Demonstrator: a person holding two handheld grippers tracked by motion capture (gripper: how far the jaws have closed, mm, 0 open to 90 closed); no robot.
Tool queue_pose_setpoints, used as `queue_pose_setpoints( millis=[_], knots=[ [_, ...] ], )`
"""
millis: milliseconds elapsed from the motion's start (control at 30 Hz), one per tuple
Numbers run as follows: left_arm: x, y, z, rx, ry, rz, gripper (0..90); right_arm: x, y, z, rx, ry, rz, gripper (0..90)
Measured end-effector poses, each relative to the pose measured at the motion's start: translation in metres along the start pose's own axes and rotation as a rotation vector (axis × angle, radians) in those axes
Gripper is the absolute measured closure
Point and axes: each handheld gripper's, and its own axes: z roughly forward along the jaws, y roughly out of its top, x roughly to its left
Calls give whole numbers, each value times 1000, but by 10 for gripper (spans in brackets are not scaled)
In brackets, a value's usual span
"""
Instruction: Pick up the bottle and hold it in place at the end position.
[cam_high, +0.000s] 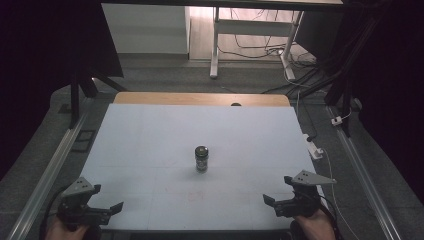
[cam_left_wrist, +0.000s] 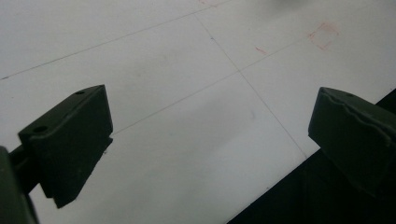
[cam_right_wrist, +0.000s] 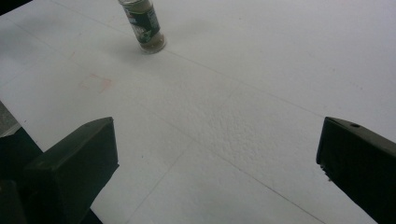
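1. White table top (cam_high: 150, 150) fills the work area, wooden edge at the far side, grey floor and desk legs with cables beyond; faint red square mark (cam_right_wrist: 95, 83) on the sheet near my side
2. Small spice jar (cam_high: 201, 159) stands upright near the middle of the table, dark lid on top, label round the body; in the right gripper view it sits far ahead toward the upper left, its top cut off by the frame; nothing touching it
3. My left gripper (cam_high: 111, 210) rests at the near left corner, jaws spread wide with nothing between them, bare table under it; well apart from the jar
4. My right gripper (cam_high: 272, 202) at the near right corner, jaws also spread wide and empty; well apart from the jar, pointing roughly toward it
5. Handling guess: looks like glass or hard clear plastic, stiff, light, smooth sides so likely slippery; tall and narrow so easy to knock over on approach
6. Best hold I judge: across the body at mid height over the label, jaws level, squeeze gently; avoid the lid, it may turn
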Motion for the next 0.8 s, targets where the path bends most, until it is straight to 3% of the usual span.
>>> queue_pose_setpoints(
  millis=[567, 800],
  knots=[
    [0, 0, 0, 2, -14, 5, 17, 12, 17, 16, -25, 47, -86, 0],
    [0, 0, 0, 4, -17, 4, 16, 14, 24, 29, -24, 84, -93, 0]
  ],
)
